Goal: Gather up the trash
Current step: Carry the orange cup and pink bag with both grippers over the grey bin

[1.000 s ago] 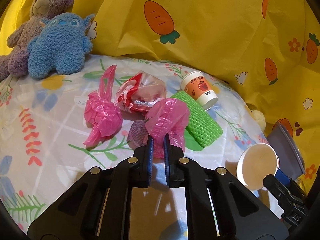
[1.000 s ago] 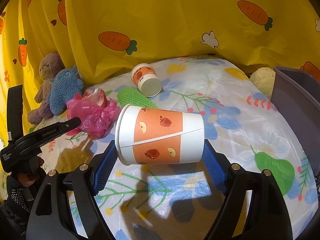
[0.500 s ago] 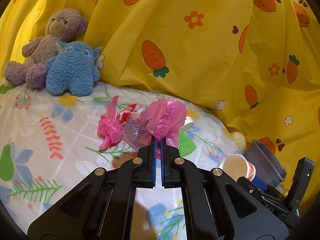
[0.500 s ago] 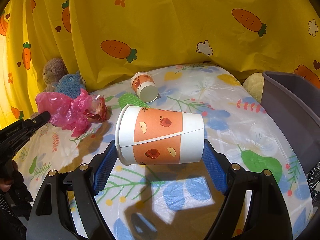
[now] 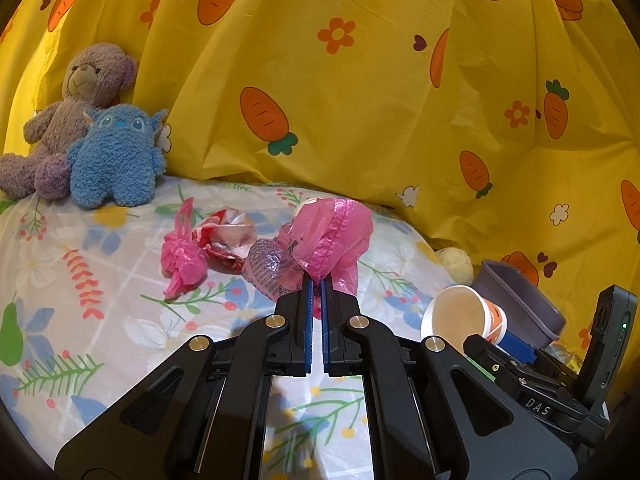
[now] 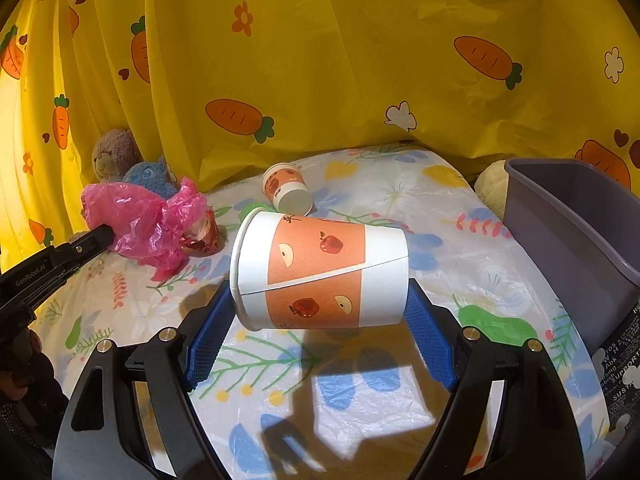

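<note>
One grey bin (image 6: 568, 240), right edge of frame; contents hidden. Two plush toys (image 5: 116, 156), upper left. Two paper cups: one sideways, clamped end to end in right gripper (image 6: 320, 312), frame centre; second cup (image 6: 288, 194) lying behind. Left gripper (image 5: 316, 280) clenched on pink plastic bag (image 5: 332, 236), centre.

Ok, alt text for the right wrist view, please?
The right gripper holds a paper cup sideways between its blue jaws above a floral sheet. A grey bin stands right; the left gripper grips a pink bag.
</note>
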`<state>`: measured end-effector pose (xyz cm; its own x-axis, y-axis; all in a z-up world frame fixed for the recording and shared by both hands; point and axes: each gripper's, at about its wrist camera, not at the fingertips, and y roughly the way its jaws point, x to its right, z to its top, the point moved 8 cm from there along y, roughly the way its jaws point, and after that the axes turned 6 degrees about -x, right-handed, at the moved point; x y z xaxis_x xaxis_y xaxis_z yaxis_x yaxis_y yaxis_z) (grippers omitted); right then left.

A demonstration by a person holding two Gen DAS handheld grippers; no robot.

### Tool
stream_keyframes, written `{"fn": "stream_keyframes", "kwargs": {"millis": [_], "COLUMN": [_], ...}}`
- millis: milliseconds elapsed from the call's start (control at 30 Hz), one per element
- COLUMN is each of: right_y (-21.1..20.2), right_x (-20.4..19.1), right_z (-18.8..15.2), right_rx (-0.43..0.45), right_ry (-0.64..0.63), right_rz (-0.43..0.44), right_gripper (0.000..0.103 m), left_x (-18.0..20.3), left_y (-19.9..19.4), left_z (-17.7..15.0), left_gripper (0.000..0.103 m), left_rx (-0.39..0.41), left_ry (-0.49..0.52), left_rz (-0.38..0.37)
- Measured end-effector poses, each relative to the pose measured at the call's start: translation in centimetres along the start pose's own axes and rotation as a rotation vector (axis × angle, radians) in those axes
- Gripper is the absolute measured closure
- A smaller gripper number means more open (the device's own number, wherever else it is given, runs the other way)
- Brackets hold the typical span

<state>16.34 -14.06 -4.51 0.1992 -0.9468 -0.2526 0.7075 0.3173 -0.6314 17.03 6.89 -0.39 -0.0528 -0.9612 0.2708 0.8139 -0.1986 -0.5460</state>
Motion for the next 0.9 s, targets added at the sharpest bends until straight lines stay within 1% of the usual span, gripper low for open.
{"fn": "stream_keyframes", "kwargs": {"millis": [900], "right_y": [-2.6], "right_x": [3.8], "right_z": [0.7], "right_rx": [0.053], "right_ry": [0.037], "right_rz": [-0.033], "right_gripper": [0.023], "left_x": [7.9], "left_y": [2.7], "left_z": [-0.9], "left_gripper": [0.1], "left_rx": [-0.045], "left_ry": [0.125], "left_rz": [-0.094]}}
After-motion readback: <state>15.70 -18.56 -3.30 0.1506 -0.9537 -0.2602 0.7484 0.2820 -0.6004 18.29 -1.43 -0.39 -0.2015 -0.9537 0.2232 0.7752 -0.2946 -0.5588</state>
